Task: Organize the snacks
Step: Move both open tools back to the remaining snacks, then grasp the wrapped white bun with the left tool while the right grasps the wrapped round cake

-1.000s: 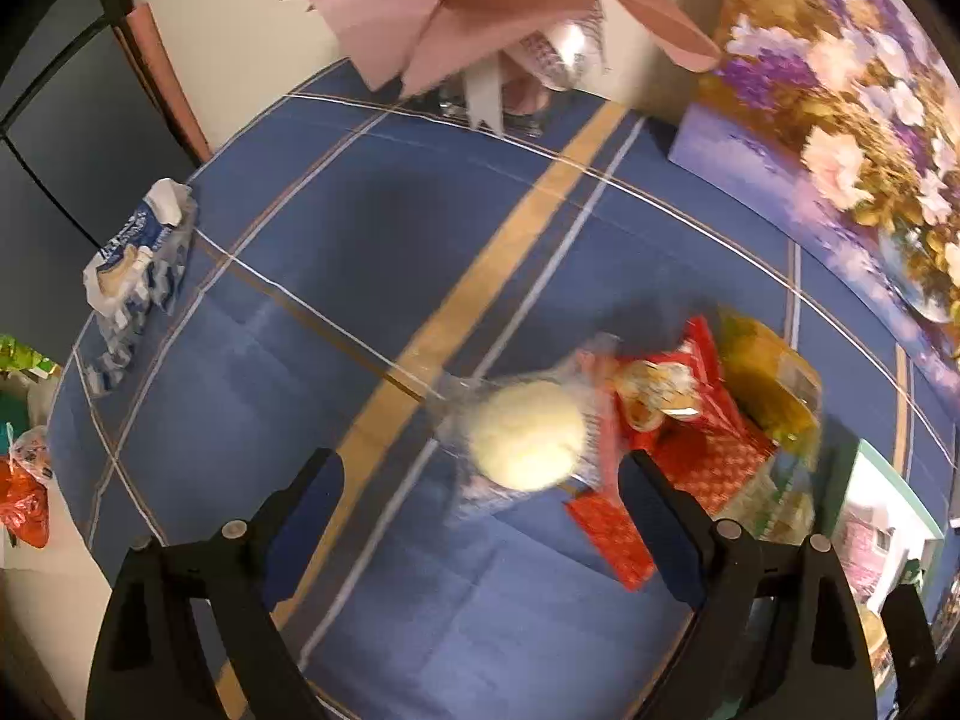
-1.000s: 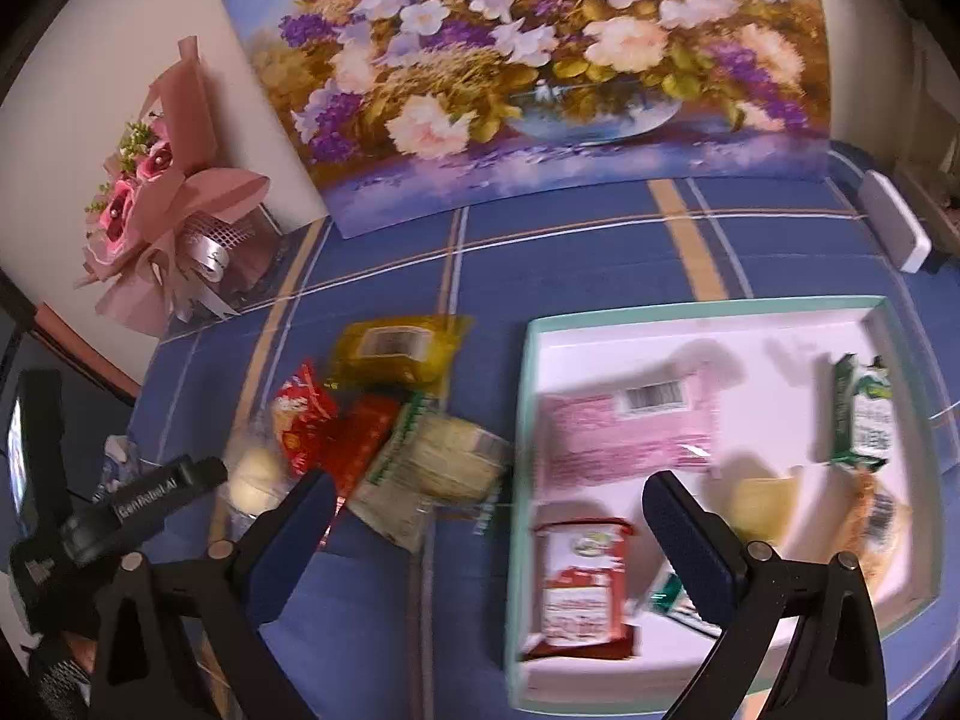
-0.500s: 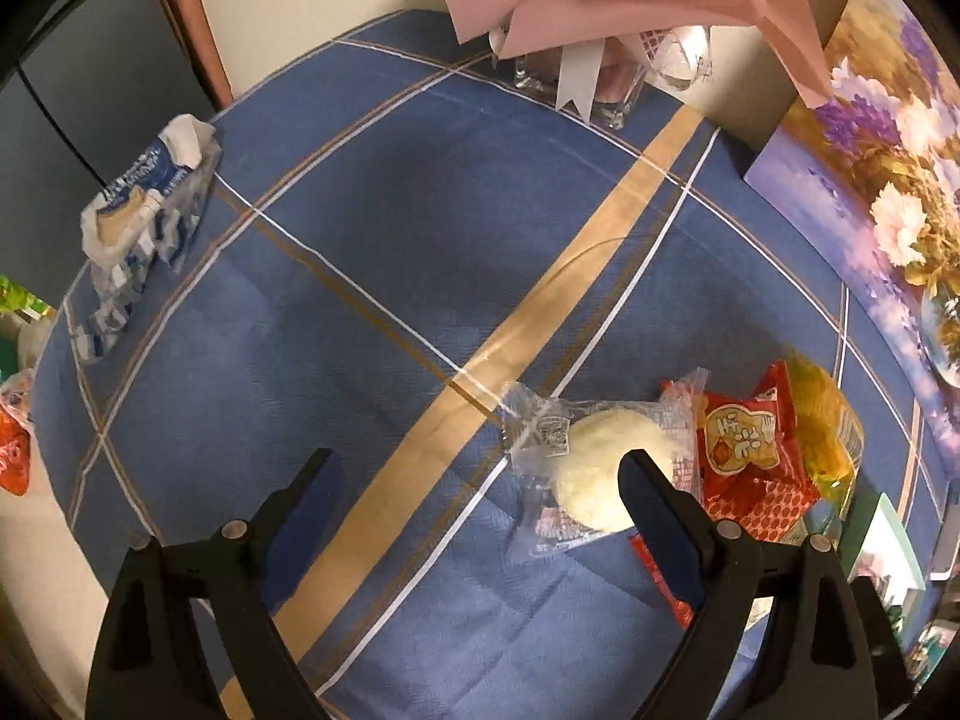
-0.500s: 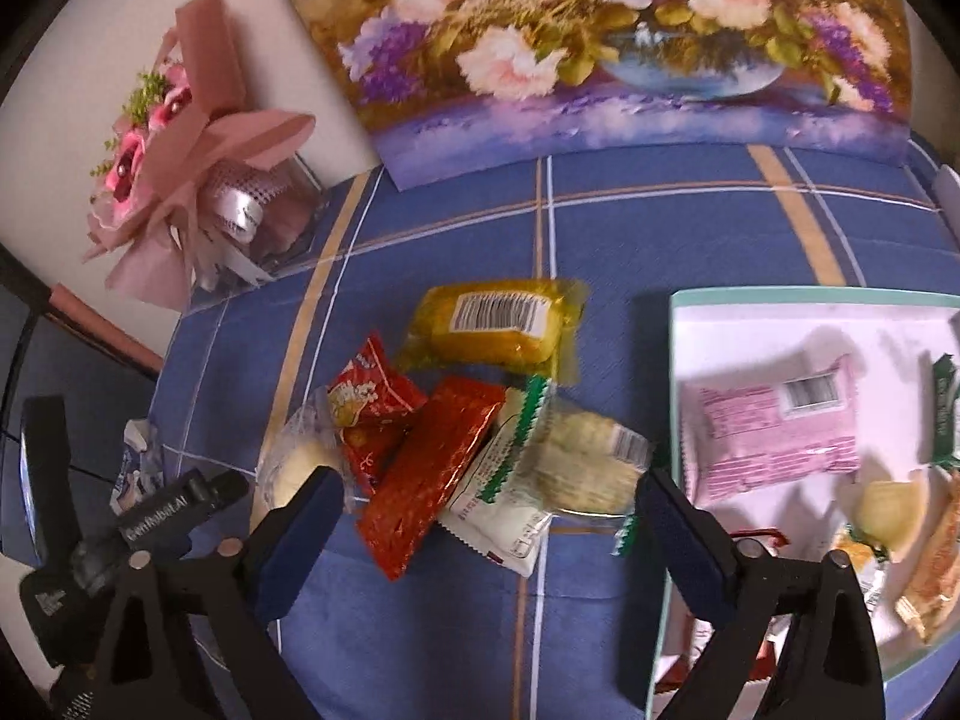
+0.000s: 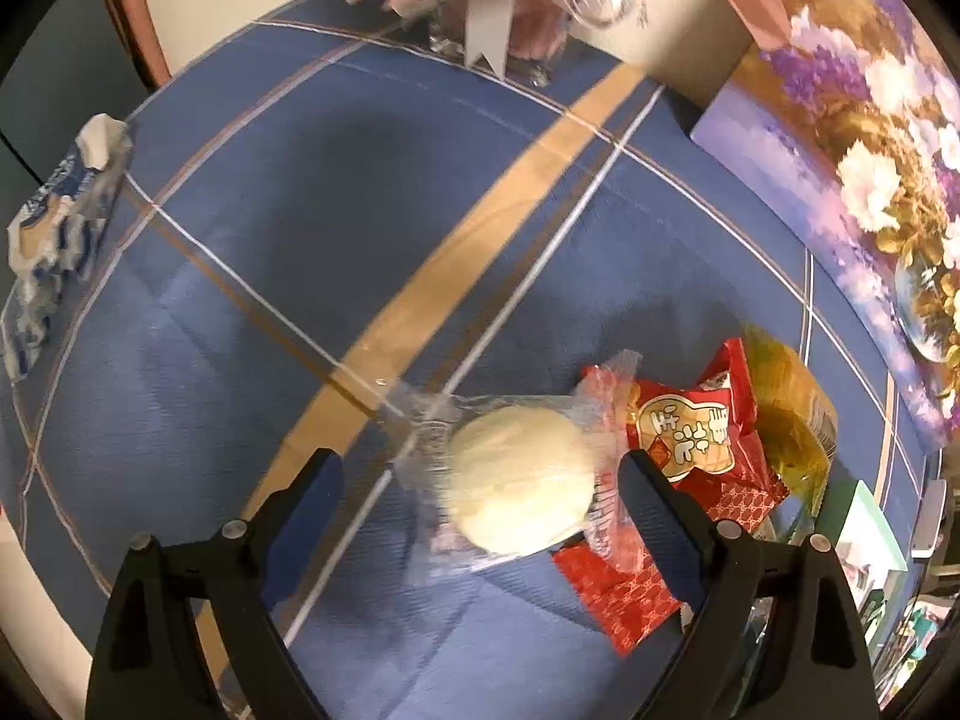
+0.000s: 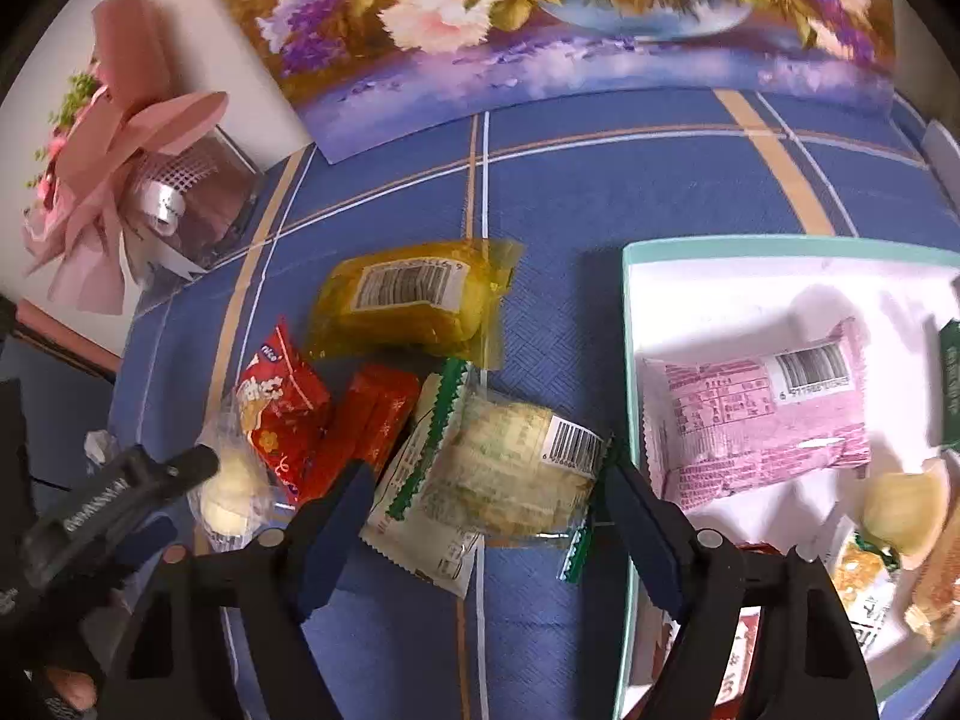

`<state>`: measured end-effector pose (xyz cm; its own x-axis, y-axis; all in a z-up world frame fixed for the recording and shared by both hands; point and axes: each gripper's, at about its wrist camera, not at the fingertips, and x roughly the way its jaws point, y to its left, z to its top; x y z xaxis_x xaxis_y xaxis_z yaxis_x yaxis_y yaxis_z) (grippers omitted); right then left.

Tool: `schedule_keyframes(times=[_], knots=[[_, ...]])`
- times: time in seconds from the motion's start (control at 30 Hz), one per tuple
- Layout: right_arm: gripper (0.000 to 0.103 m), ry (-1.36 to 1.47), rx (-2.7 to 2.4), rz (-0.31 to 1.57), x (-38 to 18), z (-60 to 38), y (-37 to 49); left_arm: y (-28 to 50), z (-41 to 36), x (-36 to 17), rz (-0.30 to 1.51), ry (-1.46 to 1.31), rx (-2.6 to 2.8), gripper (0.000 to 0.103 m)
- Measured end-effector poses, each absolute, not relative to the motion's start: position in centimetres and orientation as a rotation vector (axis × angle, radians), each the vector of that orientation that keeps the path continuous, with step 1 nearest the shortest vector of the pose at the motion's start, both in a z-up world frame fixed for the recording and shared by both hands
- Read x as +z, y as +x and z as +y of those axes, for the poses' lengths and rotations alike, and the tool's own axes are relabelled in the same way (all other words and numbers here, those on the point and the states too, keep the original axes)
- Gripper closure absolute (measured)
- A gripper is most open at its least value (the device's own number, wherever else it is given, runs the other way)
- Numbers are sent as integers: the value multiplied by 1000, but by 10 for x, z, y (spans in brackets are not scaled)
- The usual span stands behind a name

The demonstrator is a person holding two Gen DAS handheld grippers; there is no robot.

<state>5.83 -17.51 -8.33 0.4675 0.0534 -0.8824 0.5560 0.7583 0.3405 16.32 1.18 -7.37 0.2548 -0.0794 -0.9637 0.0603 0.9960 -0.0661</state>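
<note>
A white round bun in a clear wrapper (image 5: 519, 480) lies on the blue cloth between the fingers of my left gripper (image 5: 480, 483), which is open and not pressing on it. Beside the bun lie red packets (image 5: 690, 444) and a yellow packet (image 5: 792, 408). My right gripper (image 6: 486, 492) points down over a green-and-white packet with a barcode (image 6: 498, 468); its jaws are closing with that packet between them, the pads at the wrapper's edges. The teal-rimmed white tray (image 6: 630, 312) to the right holds a pink packet (image 6: 756, 414) and several other snacks.
In the pile are the yellow packet (image 6: 414, 300) and red packets (image 6: 282, 402). A pink bouquet (image 6: 120, 180) and a flower painting (image 6: 540, 30) stand at the back. A blue-and-white packet (image 5: 54, 222) lies near the table's left edge.
Both grippers have come down closer to the table. The left now straddles the bun. The right has shifted from over the tray to the pile, and its jaws have narrowed around the green-and-white packet.
</note>
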Motion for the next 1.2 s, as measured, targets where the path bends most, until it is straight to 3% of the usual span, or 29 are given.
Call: schedule_keyframes(times=[0.17, 0.37, 0.5, 0.97, 1.07, 1.2], knots=[[21, 638, -338, 1056, -87, -175, 66, 170, 6, -84, 1329, -23, -100, 11], [22, 597, -336, 1056, -88, -169, 73, 172, 1, -82, 1318, -12, -97, 23], [29, 625, -305, 1057, -92, -167, 73, 169, -6, -78, 1317, 3, -103, 33], [33, 636, -292, 1060, -101, -171, 70, 150, 3, -73, 1351, 13, -96, 36], [44, 632, -309, 1061, -102, -170, 72, 147, 2, -73, 1354, 20, -97, 36], [48, 635, -306, 1052, -103, -171, 69, 145, 0, -70, 1352, 20, -115, 36]])
